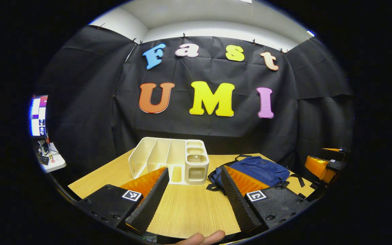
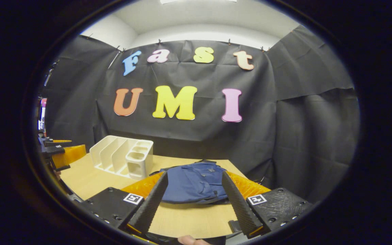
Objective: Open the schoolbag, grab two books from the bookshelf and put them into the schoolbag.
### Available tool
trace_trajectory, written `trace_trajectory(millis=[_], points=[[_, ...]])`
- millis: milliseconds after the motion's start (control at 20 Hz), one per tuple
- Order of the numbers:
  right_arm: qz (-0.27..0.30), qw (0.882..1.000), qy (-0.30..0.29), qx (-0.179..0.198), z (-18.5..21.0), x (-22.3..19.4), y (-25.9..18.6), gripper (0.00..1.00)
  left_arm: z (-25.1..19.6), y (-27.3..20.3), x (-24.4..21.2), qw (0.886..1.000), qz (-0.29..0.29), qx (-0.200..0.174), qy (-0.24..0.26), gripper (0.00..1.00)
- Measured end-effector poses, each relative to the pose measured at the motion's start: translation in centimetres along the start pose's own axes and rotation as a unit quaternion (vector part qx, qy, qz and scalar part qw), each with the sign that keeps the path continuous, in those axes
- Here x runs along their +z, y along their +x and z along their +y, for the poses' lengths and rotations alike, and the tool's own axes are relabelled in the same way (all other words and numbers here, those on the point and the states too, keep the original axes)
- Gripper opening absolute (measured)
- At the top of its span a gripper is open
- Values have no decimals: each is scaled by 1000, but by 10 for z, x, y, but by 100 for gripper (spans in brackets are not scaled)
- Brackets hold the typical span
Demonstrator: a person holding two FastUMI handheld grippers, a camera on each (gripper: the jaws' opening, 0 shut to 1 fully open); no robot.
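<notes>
I hold two grippers above the near edge of one wooden surface (image 1: 185, 207). My left gripper (image 1: 196, 200) has its two fingers spread wide with nothing between them but bare wood; my right gripper (image 2: 192, 200) is parted just as wide and also grips nothing.

On the surface I count two things. One white bookshelf (image 1: 168, 160) stands toward the far edge, left of centre in the left gripper view; it has upright dividers forming open slots and, at its right end, a stack of small square compartments. I can make out no books in its slots from here. One blue schoolbag (image 2: 194, 182) lies flat just to the right of the bookshelf, close to it but apart, nearer the right edge; in the right gripper view it sits straight ahead between my two right fingers, beyond their tips, and it looks closed. Black straps trail from it onto the wood.

My right gripper also shows at the right rim of the left gripper view (image 1: 325, 166), off the surface's right corner.
</notes>
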State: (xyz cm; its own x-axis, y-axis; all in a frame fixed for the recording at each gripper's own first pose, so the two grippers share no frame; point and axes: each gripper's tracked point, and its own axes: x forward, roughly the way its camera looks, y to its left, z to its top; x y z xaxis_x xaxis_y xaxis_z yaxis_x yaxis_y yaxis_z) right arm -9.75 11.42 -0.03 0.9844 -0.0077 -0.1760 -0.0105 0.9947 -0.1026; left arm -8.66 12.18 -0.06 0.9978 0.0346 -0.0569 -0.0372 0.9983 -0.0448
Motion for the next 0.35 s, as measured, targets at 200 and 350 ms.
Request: trace_trajectory(millis=[200,350], points=[[0,1000,2,-3,-3,0,-1,95,1,0,-2,1000,5,1,6,96],[1,1000,2,-1,-2,-1,0,95,-2,-1,-4,1000,6,0,7,96]])
